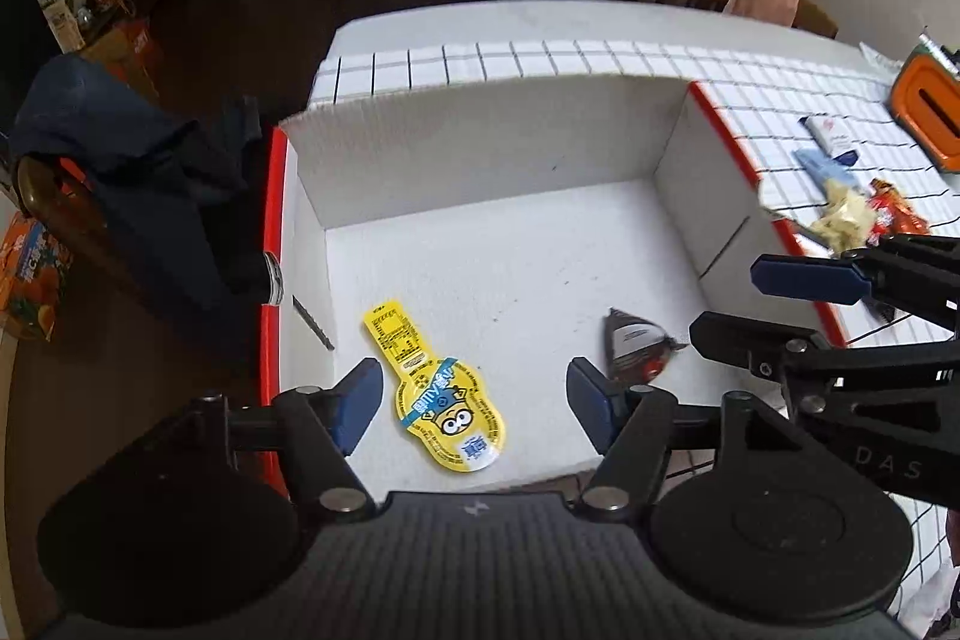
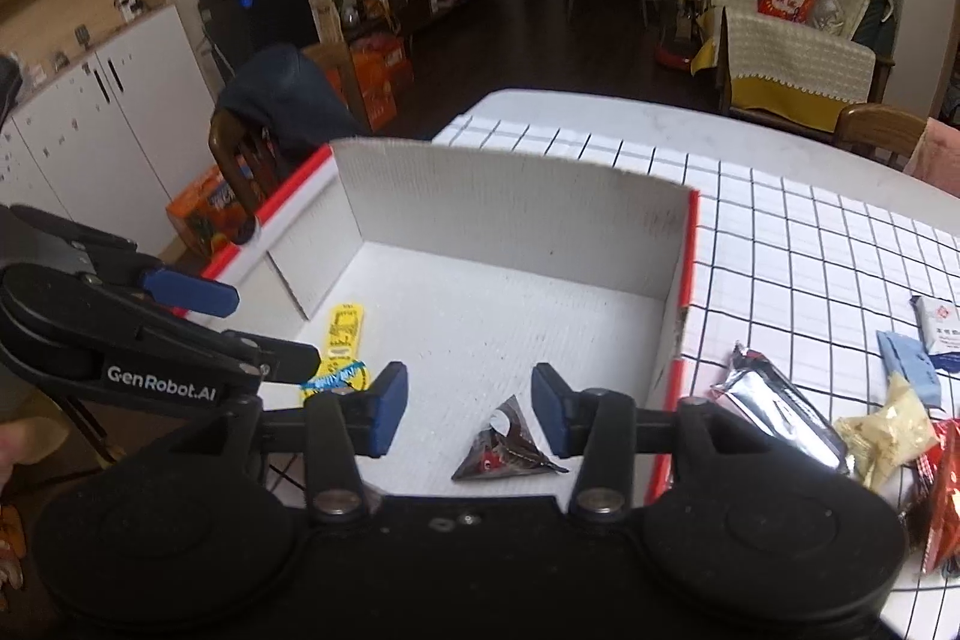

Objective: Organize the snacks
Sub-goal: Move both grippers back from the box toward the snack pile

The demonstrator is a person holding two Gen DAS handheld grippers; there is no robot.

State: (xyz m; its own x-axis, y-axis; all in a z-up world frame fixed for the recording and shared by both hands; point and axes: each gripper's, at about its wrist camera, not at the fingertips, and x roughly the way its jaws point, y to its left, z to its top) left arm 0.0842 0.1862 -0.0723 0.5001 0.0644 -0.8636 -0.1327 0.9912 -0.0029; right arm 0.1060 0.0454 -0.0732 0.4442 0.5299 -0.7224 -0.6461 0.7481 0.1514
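Checked tablecloth (image 2: 780,244), gripper (image 2: 198,340) marked "GenRobot.AI"

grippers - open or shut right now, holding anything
Left gripper: open, holding nothing; the yellow snack pack lies in the box below.
Right gripper: open, holding nothing; the triangular snack lies loose.

Right gripper (image 2: 470,409) over white box (image 2: 660,244), jaws apart, nothing between the pads. Dark triangular packet (image 2: 507,451) on box floor near right wall. Yellow packet (image 2: 342,346) by left wall, under left gripper (image 2: 252,334). Silver wrapper (image 2: 780,412) on checked table (image 2: 780,232) beside box.
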